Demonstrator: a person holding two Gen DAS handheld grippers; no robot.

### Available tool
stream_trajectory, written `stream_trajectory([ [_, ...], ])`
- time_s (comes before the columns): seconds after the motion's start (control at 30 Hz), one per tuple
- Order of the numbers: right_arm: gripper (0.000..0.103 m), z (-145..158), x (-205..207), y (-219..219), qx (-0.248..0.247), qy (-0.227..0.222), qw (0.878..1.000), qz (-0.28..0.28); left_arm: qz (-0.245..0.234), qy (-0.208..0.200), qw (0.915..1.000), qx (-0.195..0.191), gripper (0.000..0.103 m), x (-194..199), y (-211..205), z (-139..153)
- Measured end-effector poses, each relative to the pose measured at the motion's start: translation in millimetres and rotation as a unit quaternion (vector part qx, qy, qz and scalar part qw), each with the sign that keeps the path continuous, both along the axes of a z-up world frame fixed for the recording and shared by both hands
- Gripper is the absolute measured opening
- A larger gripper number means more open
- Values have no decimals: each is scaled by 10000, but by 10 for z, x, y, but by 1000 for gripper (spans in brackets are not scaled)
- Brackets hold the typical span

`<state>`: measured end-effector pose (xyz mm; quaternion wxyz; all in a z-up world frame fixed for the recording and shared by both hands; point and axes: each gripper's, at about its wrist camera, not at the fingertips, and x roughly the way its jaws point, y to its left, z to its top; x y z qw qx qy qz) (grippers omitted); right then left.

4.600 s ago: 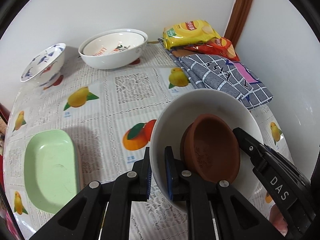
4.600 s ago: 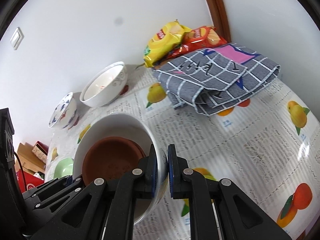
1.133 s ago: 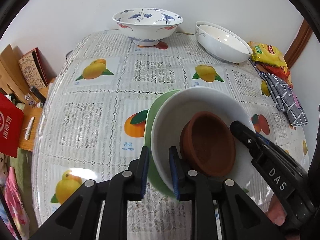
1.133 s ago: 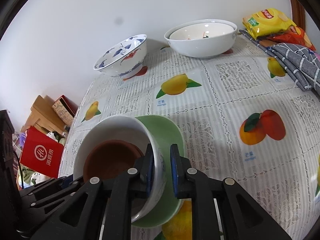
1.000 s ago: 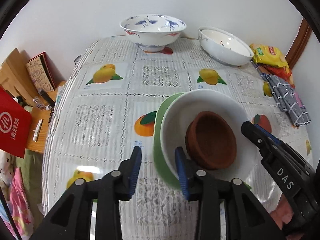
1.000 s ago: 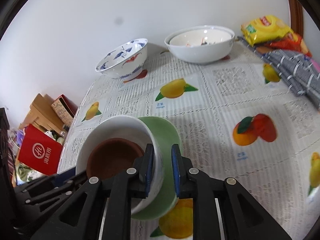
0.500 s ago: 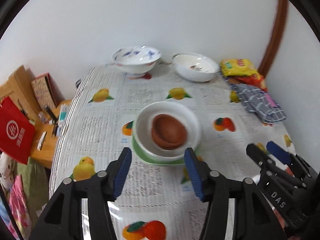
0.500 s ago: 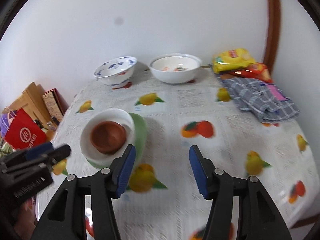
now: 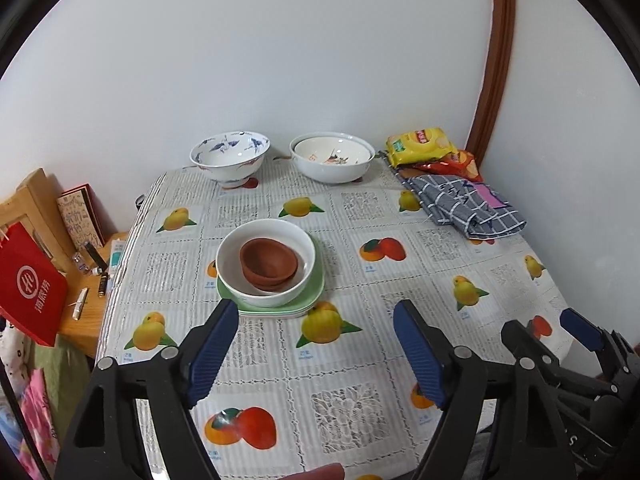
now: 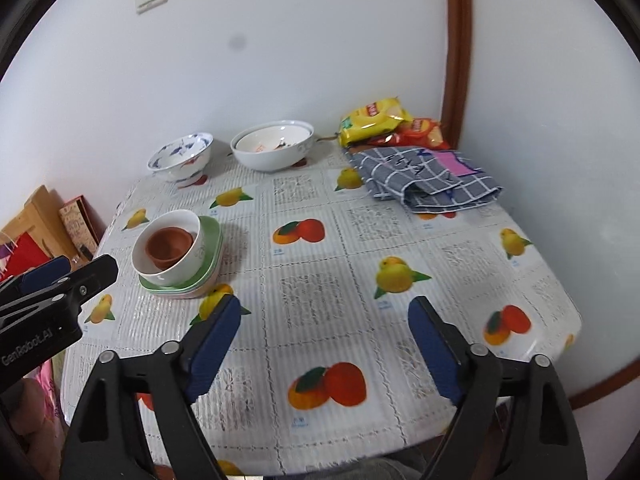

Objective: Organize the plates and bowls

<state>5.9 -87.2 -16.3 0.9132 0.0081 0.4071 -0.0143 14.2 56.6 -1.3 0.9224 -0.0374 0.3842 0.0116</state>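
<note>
We see both grippers, left gripper (image 9: 314, 322) and right gripper (image 10: 324, 322), opening and empty; nested stack (image 9: 269, 268) at 11 o'clock, apparently saving space.

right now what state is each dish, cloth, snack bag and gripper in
brown bowl: upright, nested in the white bowl
white bowl: upright on the green plate
green plate: flat on the table, under the stack
blue patterned bowl: upright, empty, by the wall
big white bowl: upright, another bowl nested inside
checked cloth: folded
snack bags: piled in the corner
left gripper: opening, holding nothing
right gripper: opening, holding nothing
</note>
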Motion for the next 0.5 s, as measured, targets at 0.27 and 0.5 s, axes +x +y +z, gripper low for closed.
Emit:
stream_trajectory([
  [0.27,94,132,-226,-31,-160,-136,9996,-189,-22,-47,10000,26,85,-183,-75,62],
  [0.5,95,171,-342,-16,-163,-145,9996,-165,-23,-63,10000,7,86,-261,-97,73],
])
